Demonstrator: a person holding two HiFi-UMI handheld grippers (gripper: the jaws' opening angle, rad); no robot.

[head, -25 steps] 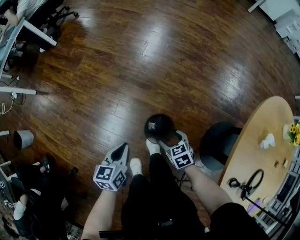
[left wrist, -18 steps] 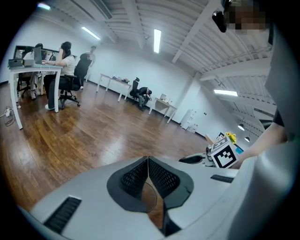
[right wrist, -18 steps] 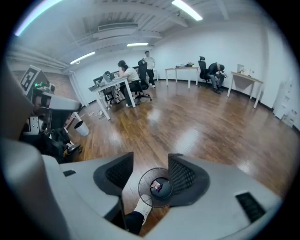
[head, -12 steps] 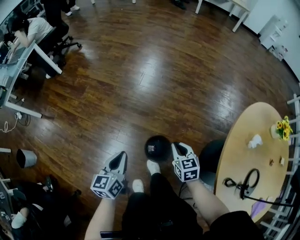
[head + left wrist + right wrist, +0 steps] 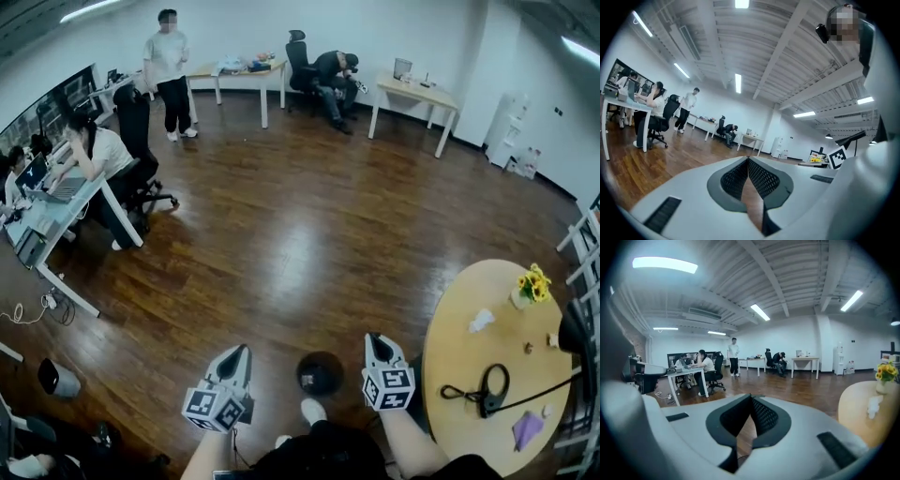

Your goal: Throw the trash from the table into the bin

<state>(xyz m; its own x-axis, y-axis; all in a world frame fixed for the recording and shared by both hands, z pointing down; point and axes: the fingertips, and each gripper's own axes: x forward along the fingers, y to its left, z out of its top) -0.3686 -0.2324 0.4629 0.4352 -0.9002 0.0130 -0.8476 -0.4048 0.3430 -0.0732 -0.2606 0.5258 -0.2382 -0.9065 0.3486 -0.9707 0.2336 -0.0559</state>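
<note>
Left gripper [image 5: 241,350] jaws clenched, empty. Right gripper [image 5: 374,337] jaws just closed on nothing. Crumpled white tissue [image 5: 481,321] lies on the round wooden worktop [image 5: 455,328], well apart from the round black bin [image 5: 320,372]. Likely light and soft: pinch its bulk.

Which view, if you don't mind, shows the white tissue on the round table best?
The right gripper view: the tissue is largest there. The head view shows it small, from above; the left gripper view cannot resolve it.
</note>
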